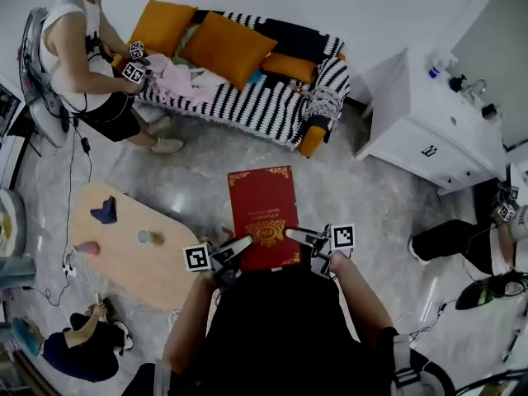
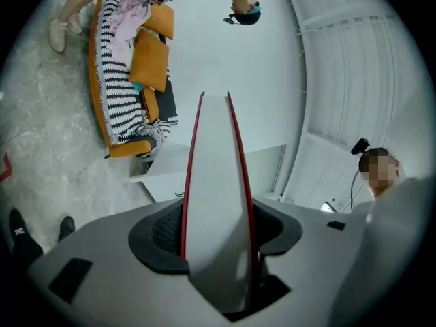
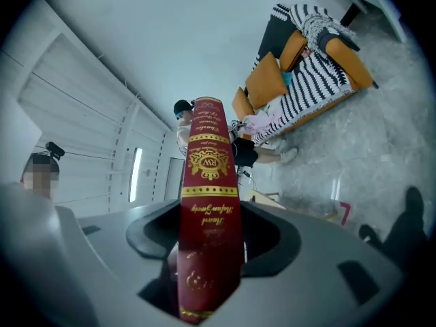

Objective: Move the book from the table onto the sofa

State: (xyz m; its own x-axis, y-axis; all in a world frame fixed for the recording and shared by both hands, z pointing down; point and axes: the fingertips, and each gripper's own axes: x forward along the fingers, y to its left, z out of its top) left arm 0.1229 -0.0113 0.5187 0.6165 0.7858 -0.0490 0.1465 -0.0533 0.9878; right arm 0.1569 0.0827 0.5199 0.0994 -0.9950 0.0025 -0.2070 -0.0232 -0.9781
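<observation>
Red book (image 1: 263, 217) held flat above the floor, short of the sofa (image 1: 257, 99): left claw (image 1: 238, 247) clamps its page edge, right claw (image 1: 300, 237) its spine. Advance both level, evenly matched.

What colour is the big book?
The book is dark red with gold decoration, seen best in the head view.

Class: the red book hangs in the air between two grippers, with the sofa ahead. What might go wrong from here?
1. The left gripper and right gripper pinch the book only at its near end, so the far end may sag or slip.
2. The sofa is crowded with orange cushions and pink cloth, leaving little flat room.
3. Another person stands at the sofa's left end; the two might collide.
</observation>
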